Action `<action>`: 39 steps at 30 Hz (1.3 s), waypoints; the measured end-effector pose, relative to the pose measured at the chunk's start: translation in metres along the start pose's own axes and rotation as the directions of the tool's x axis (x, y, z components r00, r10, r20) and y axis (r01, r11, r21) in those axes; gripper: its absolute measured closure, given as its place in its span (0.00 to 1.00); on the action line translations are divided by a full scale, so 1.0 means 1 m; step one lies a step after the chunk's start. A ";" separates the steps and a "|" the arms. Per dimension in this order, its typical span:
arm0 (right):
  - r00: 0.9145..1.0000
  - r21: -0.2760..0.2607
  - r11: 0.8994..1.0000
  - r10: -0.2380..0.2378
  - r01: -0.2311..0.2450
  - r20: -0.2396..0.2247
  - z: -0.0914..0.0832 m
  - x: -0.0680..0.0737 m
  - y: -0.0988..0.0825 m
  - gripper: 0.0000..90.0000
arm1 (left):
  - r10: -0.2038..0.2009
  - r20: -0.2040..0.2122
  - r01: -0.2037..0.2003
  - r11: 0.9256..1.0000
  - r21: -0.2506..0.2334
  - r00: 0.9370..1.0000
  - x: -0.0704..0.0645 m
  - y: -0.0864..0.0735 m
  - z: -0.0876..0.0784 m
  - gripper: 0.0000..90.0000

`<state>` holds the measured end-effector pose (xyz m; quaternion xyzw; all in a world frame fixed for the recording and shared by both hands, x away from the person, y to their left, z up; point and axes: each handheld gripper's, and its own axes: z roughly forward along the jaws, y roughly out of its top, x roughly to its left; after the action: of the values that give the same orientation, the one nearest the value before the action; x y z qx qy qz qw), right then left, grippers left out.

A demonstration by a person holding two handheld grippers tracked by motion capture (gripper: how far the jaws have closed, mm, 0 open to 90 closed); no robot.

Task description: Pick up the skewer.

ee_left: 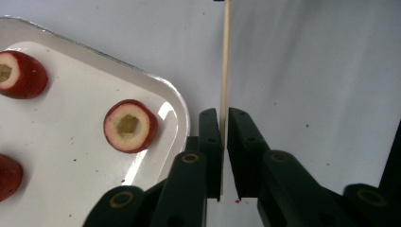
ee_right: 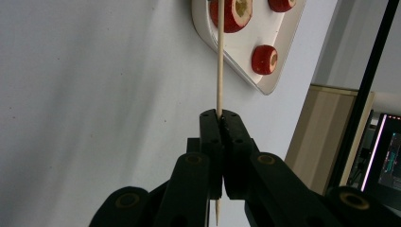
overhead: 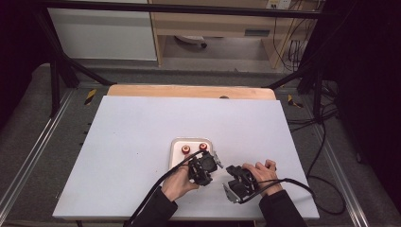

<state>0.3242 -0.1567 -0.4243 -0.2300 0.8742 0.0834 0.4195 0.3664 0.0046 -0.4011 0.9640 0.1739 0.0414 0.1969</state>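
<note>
The right gripper [ee_right: 221,118] had its jaws pressed tight together on a thin wooden skewer [ee_right: 220,61], which ran straight out past the jaw tips toward the white tray [ee_right: 265,82] and also poked out behind them. In the left gripper view, the left gripper [ee_left: 224,118] had the skewer [ee_left: 225,56] between its jaws; the stick lay against one jaw with a narrow slit of daylight beside the other, so the jaws stood almost closed but not clearly clamped. That view also showed the tray [ee_left: 182,106] just to one side of the jaws, carrying cored red fruit pieces [ee_left: 130,126]. From the high view, both hands sat close together near the front of the white worktop [overhead: 132,132], the left gripper [overhead: 204,166] at the tray's near edge and the right gripper [overhead: 239,182] just beside it.
</note>
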 end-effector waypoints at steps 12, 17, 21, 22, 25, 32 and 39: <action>1.000 0.015 1.000 -0.020 0.020 0.004 -0.001 0.001 0.004 0.99 | 0.009 -0.012 -0.008 1.000 0.024 1.000 -0.001 0.000 0.004 0.98; 1.000 0.010 1.000 0.010 -0.010 0.001 -0.002 0.000 0.004 0.97 | 0.013 -0.017 -0.013 1.000 0.006 1.000 -0.002 -0.002 0.004 0.98; 0.995 -0.012 0.995 0.100 -0.100 -0.004 -0.006 -0.005 0.000 0.88 | 0.011 -0.027 -0.012 1.000 -0.010 1.000 -0.002 -0.006 0.003 0.98; 0.991 -0.018 0.991 0.132 -0.132 -0.010 -0.006 -0.006 -0.002 0.84 | 0.008 -0.030 -0.008 1.000 -0.012 1.000 -0.003 -0.008 0.003 0.98; 0.978 -0.039 0.977 0.207 -0.208 -0.014 -0.008 -0.008 -0.007 0.75 | 0.005 -0.048 -0.006 1.000 -0.026 0.999 -0.003 -0.013 0.001 0.98; 0.875 -0.077 0.872 0.481 -0.484 -0.049 -0.010 -0.012 -0.030 0.47 | -0.022 -0.056 0.019 0.998 -0.056 0.998 -0.002 -0.025 -0.002 0.98; 0.676 -0.044 0.676 0.727 -0.735 -0.120 -0.005 -0.006 -0.048 0.34 | -0.082 -0.069 0.072 0.988 -0.133 0.994 -0.002 -0.044 -0.010 0.98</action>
<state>0.3468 -0.1987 -0.4147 0.1168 0.9069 0.2723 0.2995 0.3488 0.0451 -0.4089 0.9394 0.2153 0.0808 0.2544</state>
